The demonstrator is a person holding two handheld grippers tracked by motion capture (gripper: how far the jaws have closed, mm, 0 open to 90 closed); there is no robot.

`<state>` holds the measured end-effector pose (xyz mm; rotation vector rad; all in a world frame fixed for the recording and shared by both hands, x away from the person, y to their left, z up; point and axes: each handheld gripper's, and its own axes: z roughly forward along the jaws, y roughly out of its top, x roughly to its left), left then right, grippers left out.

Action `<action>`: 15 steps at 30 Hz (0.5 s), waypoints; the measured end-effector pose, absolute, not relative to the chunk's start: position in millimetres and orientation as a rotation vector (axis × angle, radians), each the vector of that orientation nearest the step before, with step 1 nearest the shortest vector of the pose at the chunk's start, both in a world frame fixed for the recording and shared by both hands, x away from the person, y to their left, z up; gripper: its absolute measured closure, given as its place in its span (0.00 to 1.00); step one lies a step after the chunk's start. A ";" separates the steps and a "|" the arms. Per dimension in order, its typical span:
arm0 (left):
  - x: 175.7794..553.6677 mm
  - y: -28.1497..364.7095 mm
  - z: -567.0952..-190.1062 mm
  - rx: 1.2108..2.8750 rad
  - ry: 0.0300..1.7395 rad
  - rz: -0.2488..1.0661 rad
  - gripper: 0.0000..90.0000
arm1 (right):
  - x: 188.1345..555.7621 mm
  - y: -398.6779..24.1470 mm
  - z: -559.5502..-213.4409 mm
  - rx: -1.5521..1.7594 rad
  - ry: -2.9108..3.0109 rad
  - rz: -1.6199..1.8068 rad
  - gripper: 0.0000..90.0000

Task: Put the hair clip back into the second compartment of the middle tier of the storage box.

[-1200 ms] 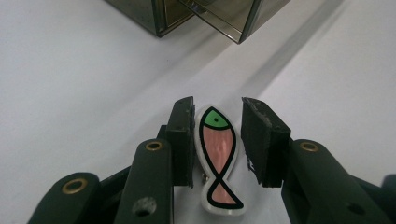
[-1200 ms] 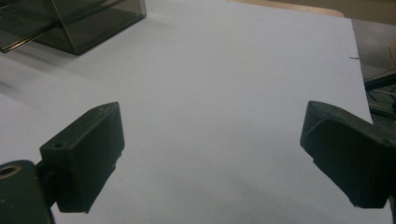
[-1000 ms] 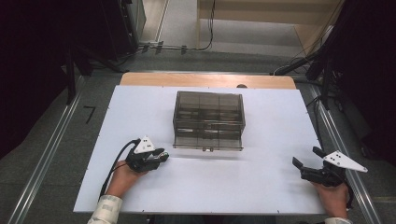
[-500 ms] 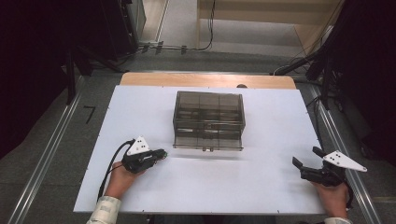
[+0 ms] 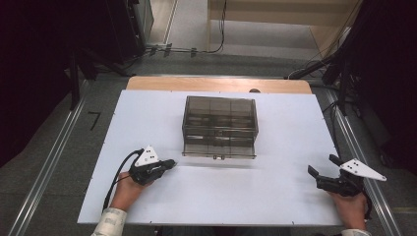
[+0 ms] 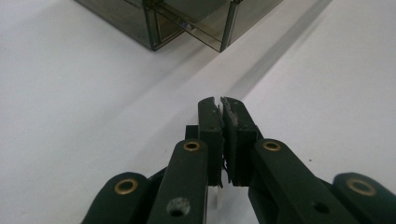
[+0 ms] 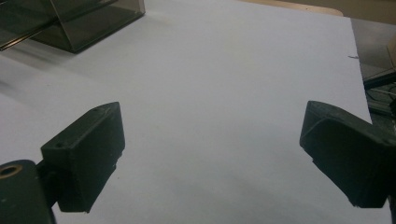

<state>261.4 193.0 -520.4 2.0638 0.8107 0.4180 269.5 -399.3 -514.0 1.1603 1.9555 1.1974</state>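
A smoky see-through drawer box [image 5: 220,125] stands in the middle of the white table [image 5: 285,196]. My left gripper [image 5: 172,162] rests on the table just off the box's front left corner, pointing right. Its jaws have just been closing and now meet with nothing between them, as the left gripper view shows [image 6: 220,100], with the box's corner [image 6: 187,18] ahead. My right gripper [image 5: 322,164] lies near the front right edge, well clear of the box. It is open, with only bare table between its jaws [image 7: 212,121], and the box [image 7: 70,23] is far off to the left.
A wooden strip [image 5: 219,84] runs along the table's far edge. Metal rails [image 5: 49,162] line the floor on both sides. Cables [image 5: 196,49] trail across the floor beyond the table. Bare white surface lies in front of the box, between the two hands.
The left gripper's jaws have come together from slightly apart to fully shut. Both hands have stayed where they were.
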 end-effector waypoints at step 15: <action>255.3 205.7 -500.7 1.892 0.817 0.438 0.97 | 269.7 -399.2 -514.0 1.165 1.955 1.197 0.06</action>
